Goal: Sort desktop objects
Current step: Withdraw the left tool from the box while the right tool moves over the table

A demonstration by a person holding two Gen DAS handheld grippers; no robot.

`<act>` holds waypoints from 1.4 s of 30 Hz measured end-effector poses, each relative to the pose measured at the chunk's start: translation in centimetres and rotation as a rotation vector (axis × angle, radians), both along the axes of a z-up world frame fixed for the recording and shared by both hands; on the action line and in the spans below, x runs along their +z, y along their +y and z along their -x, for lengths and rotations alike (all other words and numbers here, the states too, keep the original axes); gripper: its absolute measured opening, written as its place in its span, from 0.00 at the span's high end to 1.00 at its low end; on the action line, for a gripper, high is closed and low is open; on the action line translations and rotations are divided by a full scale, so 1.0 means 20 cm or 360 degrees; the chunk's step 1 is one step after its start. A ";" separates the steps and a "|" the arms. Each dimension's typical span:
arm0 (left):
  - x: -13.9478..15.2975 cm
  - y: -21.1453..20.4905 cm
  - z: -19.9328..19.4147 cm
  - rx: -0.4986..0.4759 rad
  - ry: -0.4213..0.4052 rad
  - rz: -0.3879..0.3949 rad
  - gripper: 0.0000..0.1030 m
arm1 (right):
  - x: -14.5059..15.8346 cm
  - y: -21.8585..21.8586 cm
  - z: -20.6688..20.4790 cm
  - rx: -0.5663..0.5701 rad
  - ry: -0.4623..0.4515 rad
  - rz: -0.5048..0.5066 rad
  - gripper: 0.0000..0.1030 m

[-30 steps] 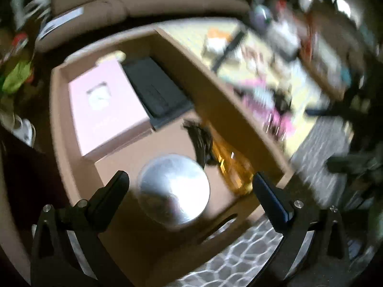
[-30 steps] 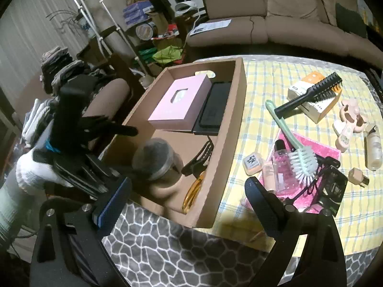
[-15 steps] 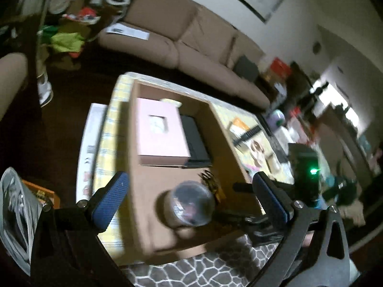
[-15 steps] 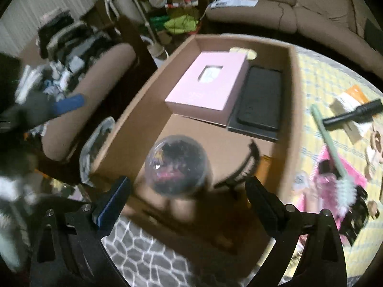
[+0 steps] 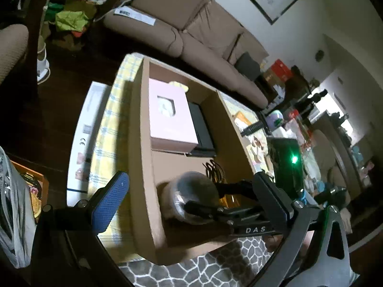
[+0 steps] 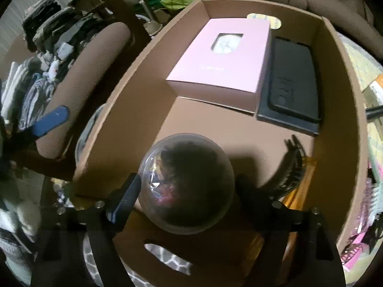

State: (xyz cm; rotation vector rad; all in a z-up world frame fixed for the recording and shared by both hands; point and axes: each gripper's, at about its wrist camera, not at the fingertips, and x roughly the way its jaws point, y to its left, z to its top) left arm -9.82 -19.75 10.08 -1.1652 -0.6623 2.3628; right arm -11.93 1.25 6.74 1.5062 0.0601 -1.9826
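Right wrist view puts my right claw (image 6: 185, 193) down in the near end of the cardboard box (image 6: 344, 55), its fingers either side of the clear domed jar (image 6: 186, 184). The jaws have just been closing with the jar between them; the left pad sits at the dome's edge, the right finger is in shadow, so I cannot tell whether they press yet.

I judge the jar a rigid plastic shell, smooth and likely slippery, probably light, with dark loose contents inside. The rounded dome could squirt out of a pinch, so I would take it low, across the widest part.

Just right of it lie a black hair claw clip (image 6: 290, 167) and something amber beneath. Farther in, a pink box (image 6: 222, 59) lies touching a flat black case (image 6: 293, 81); faint print on the pink lid is too small to read.

From the left wrist view, my left claw (image 5: 189, 193) is spread wide and empty, straddling the box's left wall above the yellow checked tabletop (image 5: 107, 119). "DAS" shows on the right claw's body, and a white carton (image 5: 86, 131) beyond the tabletop's edge carries a CE mark.
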 end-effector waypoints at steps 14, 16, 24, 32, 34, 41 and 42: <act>-0.04 -0.01 -0.04 0.0027 -0.0037 -0.0041 0.00 | 0.03 0.04 0.02 -0.0095 -0.0119 0.0186 0.42; -0.03 0.00 -0.04 0.0017 -0.0031 -0.0042 0.00 | 0.03 0.04 0.03 -0.0086 -0.0126 0.0204 0.41; -0.04 -0.01 -0.05 0.0025 -0.0034 -0.0062 0.00 | 0.00 -0.01 -0.04 0.0081 -0.0179 0.0178 0.41; -0.03 0.01 -0.05 0.0017 -0.0030 -0.0033 0.00 | 0.08 0.06 -0.10 0.0112 -0.0144 0.0169 0.36; -0.03 0.02 -0.05 0.0017 -0.0029 -0.0018 0.00 | 0.13 0.10 -0.11 0.0078 -0.0109 0.0224 0.32; 0.03 0.17 -0.07 -0.0127 0.0078 0.0122 0.00 | 0.36 0.40 -0.18 -0.0097 0.0127 0.0267 0.11; 0.05 0.22 -0.08 -0.0175 0.0103 0.0155 0.00 | 0.38 0.45 -0.19 -0.0128 0.0158 0.0251 0.09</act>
